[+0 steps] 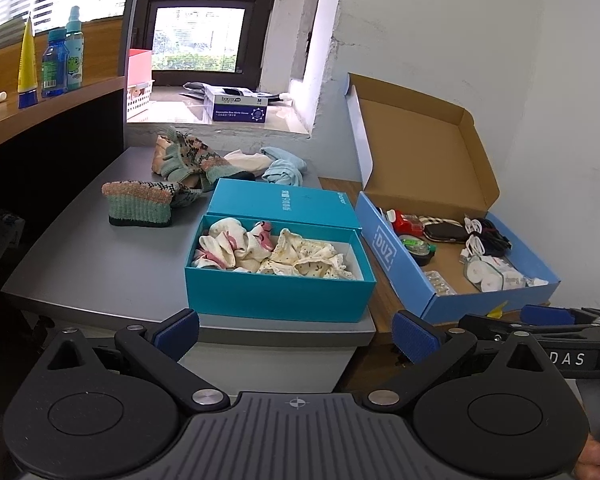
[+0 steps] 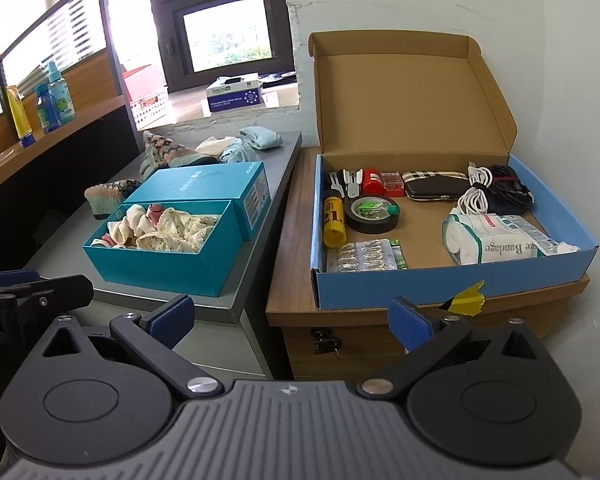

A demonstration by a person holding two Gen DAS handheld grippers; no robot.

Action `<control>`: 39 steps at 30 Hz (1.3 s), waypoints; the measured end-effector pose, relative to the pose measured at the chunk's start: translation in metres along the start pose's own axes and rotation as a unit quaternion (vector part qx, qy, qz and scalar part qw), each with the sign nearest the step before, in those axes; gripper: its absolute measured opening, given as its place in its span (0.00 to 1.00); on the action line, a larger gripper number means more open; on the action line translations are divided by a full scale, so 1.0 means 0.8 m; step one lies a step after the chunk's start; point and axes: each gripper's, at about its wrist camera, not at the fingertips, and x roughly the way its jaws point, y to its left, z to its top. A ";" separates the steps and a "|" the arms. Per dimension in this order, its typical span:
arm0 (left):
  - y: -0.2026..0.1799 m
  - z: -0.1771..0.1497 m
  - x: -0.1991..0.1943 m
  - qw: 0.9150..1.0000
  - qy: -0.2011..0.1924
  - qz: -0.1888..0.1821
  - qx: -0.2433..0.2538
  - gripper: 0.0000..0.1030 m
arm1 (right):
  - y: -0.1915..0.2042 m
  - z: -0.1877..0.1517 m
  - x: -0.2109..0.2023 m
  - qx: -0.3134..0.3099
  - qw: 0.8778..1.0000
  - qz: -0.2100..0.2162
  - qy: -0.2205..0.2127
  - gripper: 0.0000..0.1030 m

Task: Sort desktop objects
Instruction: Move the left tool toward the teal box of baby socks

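both the left gripper [image 1: 296,336] and right gripper [image 2: 290,320] gape wide, holding nothing. the loose knitted pastel socks [image 1: 172,172] lie behind the open teal cardboard box [image 1: 280,292]; reaching over might snag its rim, probably.

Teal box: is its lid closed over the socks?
No. The teal box stands open, its lid lying behind it and socks showing inside.

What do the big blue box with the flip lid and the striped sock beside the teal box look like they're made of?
Big blue box: cardboard, probably corrugated; the blue outside looks printed and matte, the inside bare brown with folded flaps. Striped sock: thick knit yarn, likely wool or acrylic, with visible ribbing and a fuzzy surface.
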 end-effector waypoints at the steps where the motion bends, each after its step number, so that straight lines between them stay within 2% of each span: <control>1: 0.000 -0.001 0.000 1.000 -0.001 0.001 0.000 1.00 | 0.000 0.000 0.000 0.000 1.000 0.000 0.000 1.00; 19: -0.002 -0.013 -0.003 1.000 0.009 0.021 0.005 1.00 | -0.004 -0.010 0.002 -0.005 1.000 0.014 0.001 1.00; 39: -0.001 -0.012 -0.004 1.000 0.015 0.026 0.003 1.00 | -0.006 -0.010 0.004 0.006 1.000 0.019 0.003 1.00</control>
